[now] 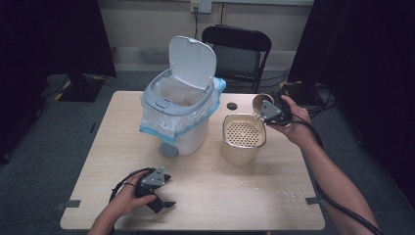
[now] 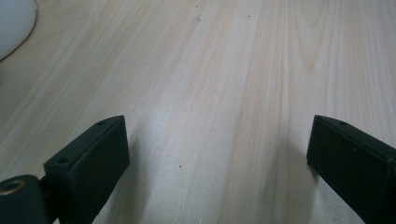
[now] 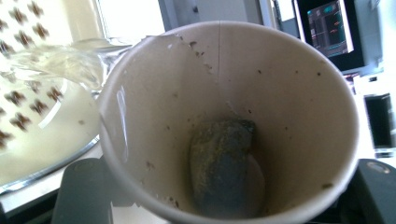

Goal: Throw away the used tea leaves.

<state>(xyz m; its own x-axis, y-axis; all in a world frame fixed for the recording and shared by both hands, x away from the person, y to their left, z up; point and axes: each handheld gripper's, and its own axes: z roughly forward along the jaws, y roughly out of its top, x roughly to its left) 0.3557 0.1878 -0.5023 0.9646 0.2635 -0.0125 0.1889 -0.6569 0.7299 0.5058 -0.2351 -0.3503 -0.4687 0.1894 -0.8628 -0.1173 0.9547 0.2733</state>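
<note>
My right gripper (image 1: 266,110) is shut on a paper cup (image 1: 260,101), tipped sideways over a beige container with a perforated strainer insert (image 1: 243,132). In the right gripper view the cup (image 3: 280,93) faces me, with a wet tea bag (image 3: 222,163) lying inside. A clear stream of liquid (image 3: 70,60) runs off the cup's rim onto the strainer (image 3: 28,107). My left gripper (image 1: 166,192) rests low at the table's front left. Its jaws (image 2: 217,149) stand open over bare wood with nothing between them.
A white pedal bin (image 1: 181,112) with a blue-edged liner and raised lid stands left of the container. A small black disc (image 1: 232,105) lies behind the container. Spilled drops (image 1: 288,193) wet the table's front right. A black folding chair (image 1: 237,49) stands behind the table.
</note>
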